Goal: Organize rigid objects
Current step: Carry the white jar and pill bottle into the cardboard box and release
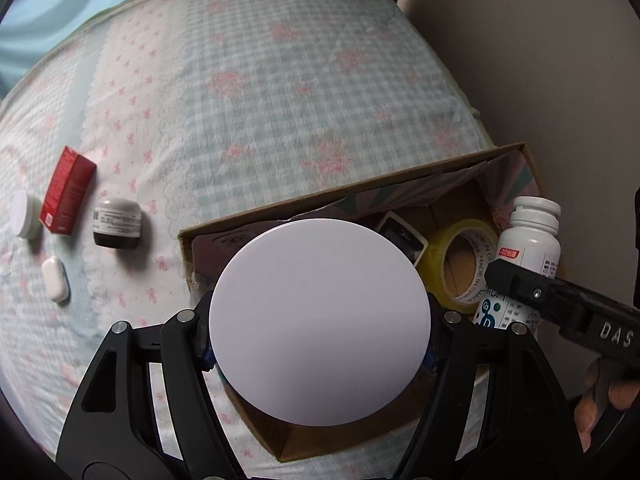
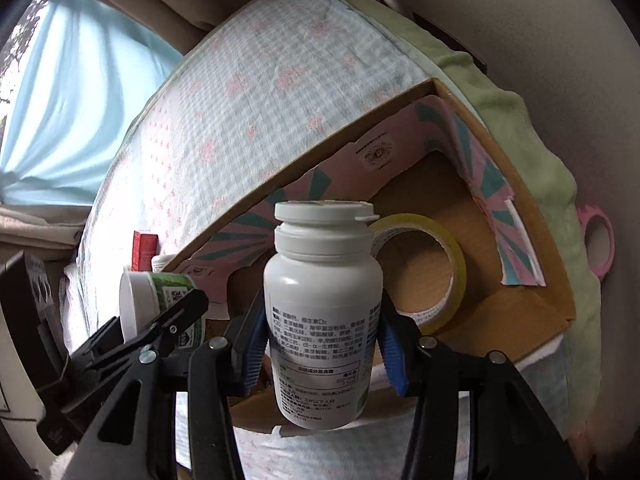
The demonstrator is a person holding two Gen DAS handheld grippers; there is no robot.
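Two grippers are loaded above the open cardboard box [image 1: 460, 184] on the bed [image 1: 280, 80]. Left gripper [image 1: 320, 334], jaws spread wide, clamps a green-labelled jar with a round white lid [image 1: 320, 320] at its sides. Right gripper [image 2: 322, 348] squeezes an upright white plastic pill bottle [image 2: 322, 304] mid-label, its cap at 12 o'clock. At 2 o'clock from the bottle, a yellow tape roll [image 2: 424, 268] lies inside the box.

Ahead of the claw stretches a bed [image 1: 280, 80] under a checked sheet with pink bows; a blue curtain [image 2: 80, 100] glows far left, a beige wall [image 1: 520, 60] right.
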